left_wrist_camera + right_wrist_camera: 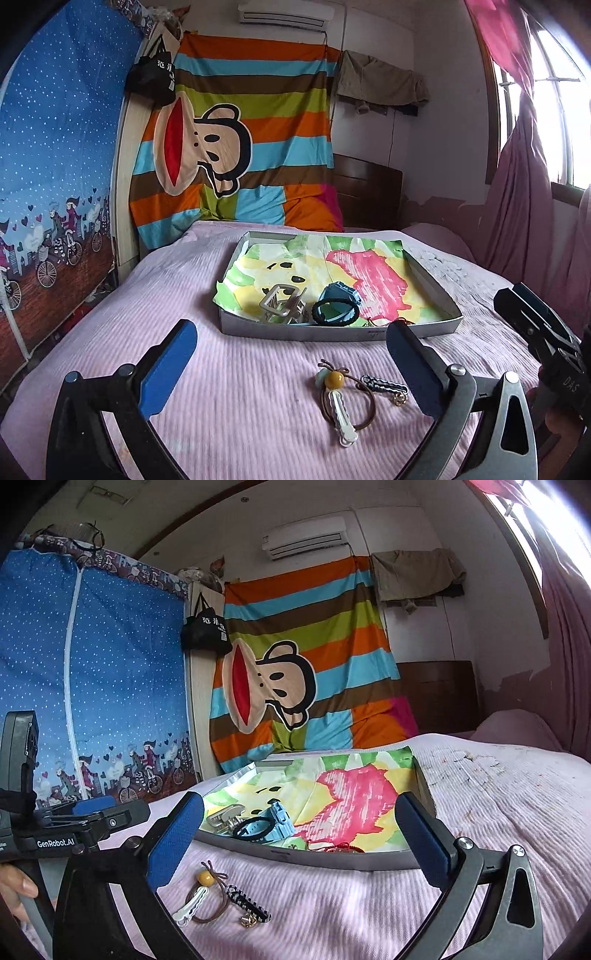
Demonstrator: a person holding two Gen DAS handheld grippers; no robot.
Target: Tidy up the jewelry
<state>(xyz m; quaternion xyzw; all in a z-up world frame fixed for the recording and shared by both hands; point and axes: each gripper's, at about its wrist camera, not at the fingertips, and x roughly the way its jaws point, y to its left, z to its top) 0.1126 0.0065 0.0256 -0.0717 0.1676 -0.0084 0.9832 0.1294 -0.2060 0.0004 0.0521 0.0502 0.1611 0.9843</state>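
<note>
Left hand-held gripper (291,369) spread apart (right hand-held gripper (299,838) too), hair tie (345,397) on bedspread (229,387) between fingers

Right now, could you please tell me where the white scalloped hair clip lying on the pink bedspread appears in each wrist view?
Left wrist view: the white scalloped hair clip lies lower centre-right, between the open left claw's fingers, under the amber bead hair tie.
Right wrist view: the clip lies lower left, just inside the open right claw's left finger.
Shared landmark: the grey tray lined with colourful paper, just beyond the clip.
</note>
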